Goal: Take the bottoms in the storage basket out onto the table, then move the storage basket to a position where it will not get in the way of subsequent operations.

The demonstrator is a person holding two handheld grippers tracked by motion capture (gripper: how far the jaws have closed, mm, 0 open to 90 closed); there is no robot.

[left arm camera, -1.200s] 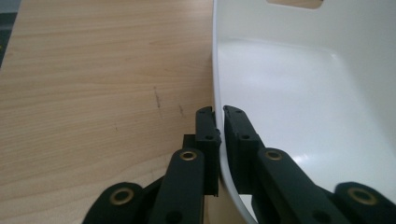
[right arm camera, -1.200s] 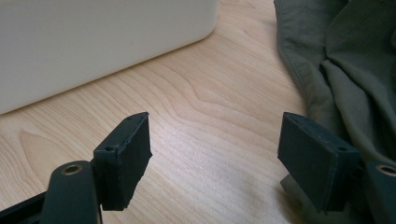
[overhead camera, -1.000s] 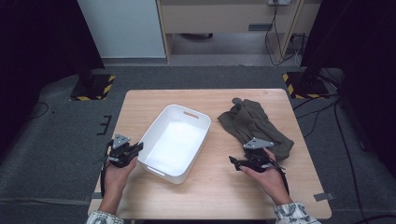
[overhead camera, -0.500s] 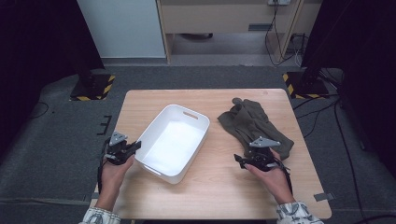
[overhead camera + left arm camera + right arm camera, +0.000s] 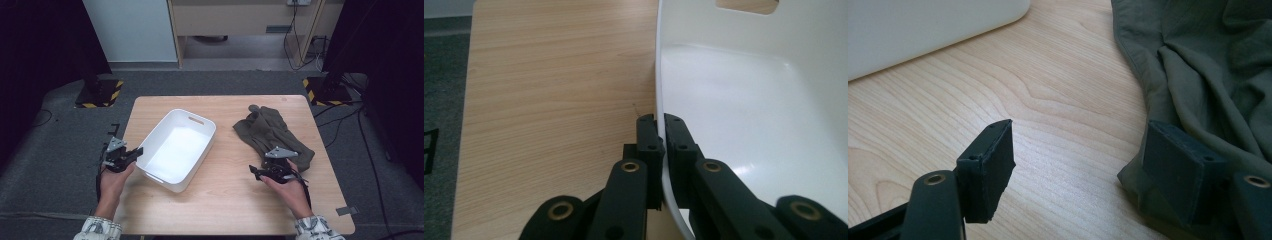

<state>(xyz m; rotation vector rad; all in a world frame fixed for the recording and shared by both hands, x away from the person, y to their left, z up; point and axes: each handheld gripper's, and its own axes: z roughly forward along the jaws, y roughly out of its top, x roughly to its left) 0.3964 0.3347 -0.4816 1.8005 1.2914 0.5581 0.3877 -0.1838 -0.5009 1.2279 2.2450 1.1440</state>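
A white tub [image 5: 176, 149] is seen on the left half of the wooden bench [image 5: 235, 195], set at a slant, with a handle slot cut in its far end wall. Its near left rim is pinched by the left gripper [image 5: 131, 154]: in the left gripper view the thin white wall [image 5: 660, 100] is caught between the two black jaws, one jaw outside over the wood and the other inside the tub, both pressed flat against the plastic. The left hand [image 5: 113, 179] is held at the bench's left edge.

An olive-green cloth [image 5: 270, 133] is spread in loose folds on the right half of the bench, well apart from the tub. The right gripper [image 5: 256, 173] is held low at the cloth's near end by the right hand [image 5: 287, 189]. Its jaws are spread wide and have just been closing a little, with bare wood between them; in the right gripper view, one jaw is seen over the wood and the other is placed at the hem of the cloth [image 5: 1208, 75]. Whether that jaw touches the fabric cannot be told. Nothing is gripped by it.
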